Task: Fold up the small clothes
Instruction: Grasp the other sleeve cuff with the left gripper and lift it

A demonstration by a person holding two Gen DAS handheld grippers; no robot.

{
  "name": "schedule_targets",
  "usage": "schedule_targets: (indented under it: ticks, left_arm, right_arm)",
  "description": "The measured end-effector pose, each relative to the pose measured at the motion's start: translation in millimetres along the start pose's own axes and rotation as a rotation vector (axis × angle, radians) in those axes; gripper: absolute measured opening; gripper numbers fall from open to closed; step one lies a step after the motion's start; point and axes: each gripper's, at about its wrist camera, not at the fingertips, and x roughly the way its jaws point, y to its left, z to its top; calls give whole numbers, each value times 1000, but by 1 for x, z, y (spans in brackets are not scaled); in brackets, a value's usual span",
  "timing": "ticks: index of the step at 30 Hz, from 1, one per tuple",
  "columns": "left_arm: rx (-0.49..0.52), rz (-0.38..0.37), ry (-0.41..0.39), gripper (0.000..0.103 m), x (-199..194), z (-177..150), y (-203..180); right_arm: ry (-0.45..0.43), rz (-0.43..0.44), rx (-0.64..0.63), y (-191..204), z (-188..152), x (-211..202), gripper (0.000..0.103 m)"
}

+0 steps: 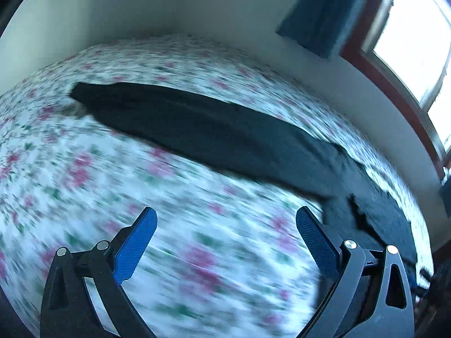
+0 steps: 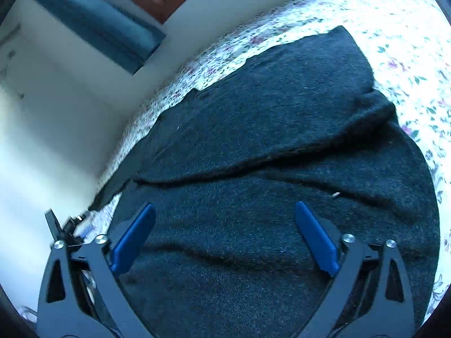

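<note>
The dark knit garment (image 2: 267,146) lies part-folded on the floral bed (image 1: 84,169). Both the left gripper (image 1: 225,225) and right gripper (image 2: 225,219) gape empty (nothing pinched); next, grab matching corners squarely.

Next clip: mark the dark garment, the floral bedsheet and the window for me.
dark garment (image 2: 282,118), right wrist view, on its upper folded layer.
floral bedsheet (image 1: 169,197), left wrist view, on a bare blurred patch ahead of the tool.
window (image 1: 408,42), left wrist view, on the bright pane.
</note>
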Motion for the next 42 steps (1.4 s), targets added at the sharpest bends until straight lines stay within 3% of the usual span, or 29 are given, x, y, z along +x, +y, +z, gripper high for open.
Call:
schedule_targets:
  ticks: [8,13,15,17,20,25,26,27,29,30,33,37,42]
  left_arm:
    - [-199,26,-53,98,8,64,121]
    - [-463,-159,-25,98,30,94,189]
    - [-506,-212,-14,98,40,105,197]
    - [-476,-226,16,98,50,117,192]
    - [-444,-198,85,98,66,128,190]
    - [-506,-228,75,98,71,137,200]
    - [-505,-228,69,91,71,137,202]
    - [-491,-202,66,64,70,137,203]
    - [-466,-171,108,44,75,134,201]
    - [-462,-153,114,39,79,133,200]
    - [-433,-106,109,5,77,135,195]
    - [-370,-54,51,4,61,149,175]
    - [-191,-37,-27,4,27,179,98]
  right_arm:
    - [-12,13,10,-5,3,-1,101]
    - [-17,6,10,-5,2,-2,101]
    - [-19,6,12,-6,2,-2,101]
    - [-21,5,13,-6,3,-2,101]
    - [-24,3,14,-6,4,-1,101]
    - [-27,5,16,-6,4,-2,101]
    - [-26,6,16,-7,5,-2,101]
    - [-27,7,16,-7,5,-2,101]
    - [-29,8,16,-6,5,-2,101]
    - [-29,9,17,-6,5,-2,101]
    - [-33,9,15,-6,4,-2,101]
    - [-33,9,15,-6,3,-2,101]
    - [-35,9,15,-6,3,-2,101]
